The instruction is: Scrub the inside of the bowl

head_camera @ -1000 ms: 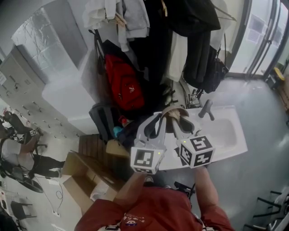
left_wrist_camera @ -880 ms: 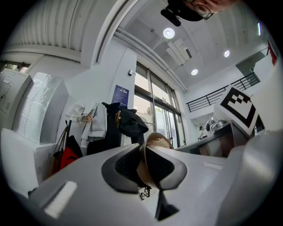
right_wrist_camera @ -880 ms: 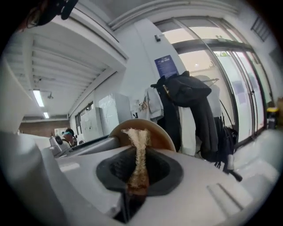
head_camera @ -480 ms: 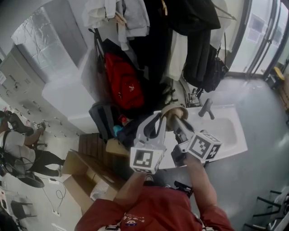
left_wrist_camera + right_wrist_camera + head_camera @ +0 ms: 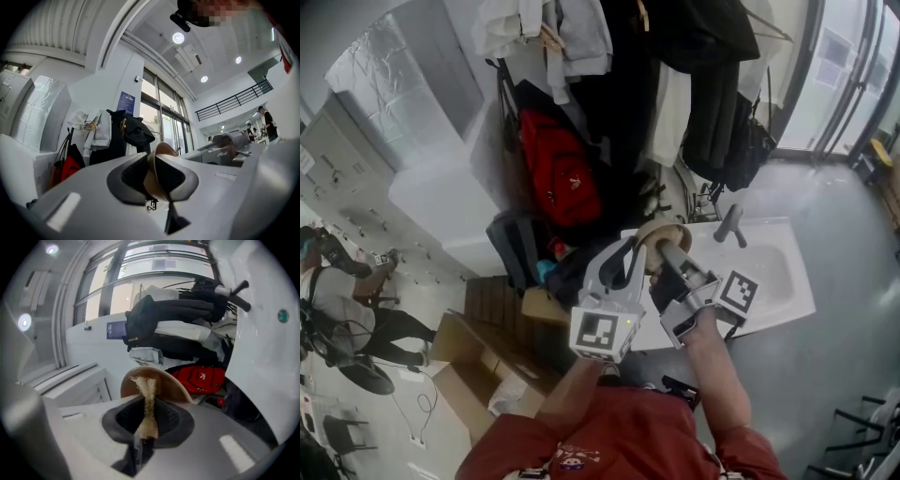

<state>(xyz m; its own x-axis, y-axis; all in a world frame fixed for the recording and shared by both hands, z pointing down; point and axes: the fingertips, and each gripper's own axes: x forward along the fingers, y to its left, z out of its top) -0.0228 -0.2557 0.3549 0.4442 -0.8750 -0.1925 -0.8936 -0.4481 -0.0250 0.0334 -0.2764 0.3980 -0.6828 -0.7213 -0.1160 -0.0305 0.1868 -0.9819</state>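
Observation:
A tan bowl [image 5: 662, 233] is held up on edge over the left end of a white sink [image 5: 783, 281]. My left gripper [image 5: 634, 253] is shut on the bowl's rim [image 5: 157, 174], which stands edge-on between the two dark pads. My right gripper [image 5: 665, 257] comes in from the right, rolled onto its side, and is shut on a frayed beige scrub cloth [image 5: 148, 405]. The cloth's tip lies against the inside of the bowl [image 5: 166, 381], right in front of the jaws.
A grey faucet [image 5: 729, 225] stands at the sink's back edge. Dark coats [image 5: 703, 84] and a red backpack [image 5: 558, 173] hang just behind the bowl. Cardboard boxes [image 5: 478, 366] lie on the floor at the left, where a person [image 5: 347, 309] sits.
My right gripper has rolled over to the right, its marker cube swinging from beside the left cube out toward the sink. The left gripper and bowl have stayed put.

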